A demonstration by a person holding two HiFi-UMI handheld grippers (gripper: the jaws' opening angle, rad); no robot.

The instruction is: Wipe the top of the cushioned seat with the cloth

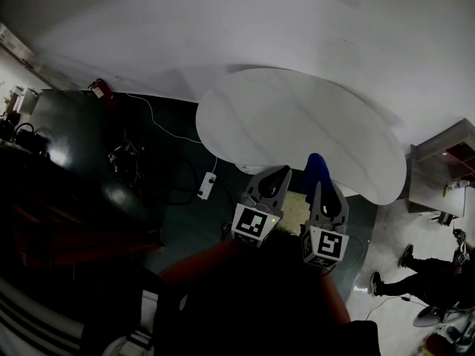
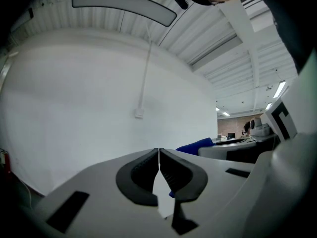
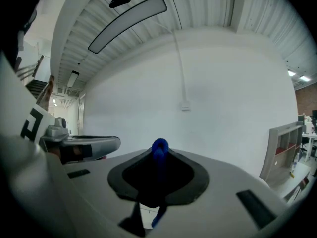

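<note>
White wall (image 1: 223,21) behind, dark floor (image 1: 178,213) below. Pale cushioned seat (image 1: 297,124) sits just ahead of both grippers. Left gripper (image 2: 158,157) jaws pressed together, nothing between. Right gripper (image 3: 158,157) clamped on blue cloth (image 3: 159,147), held by the seat's near edge.

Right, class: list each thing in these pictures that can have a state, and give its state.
Left gripper: shut, nothing between the jaws.
Right gripper: shut on the cloth.
Cloth: bunched up, pinched in the right gripper.
Seat: nothing lying on its top.
</note>
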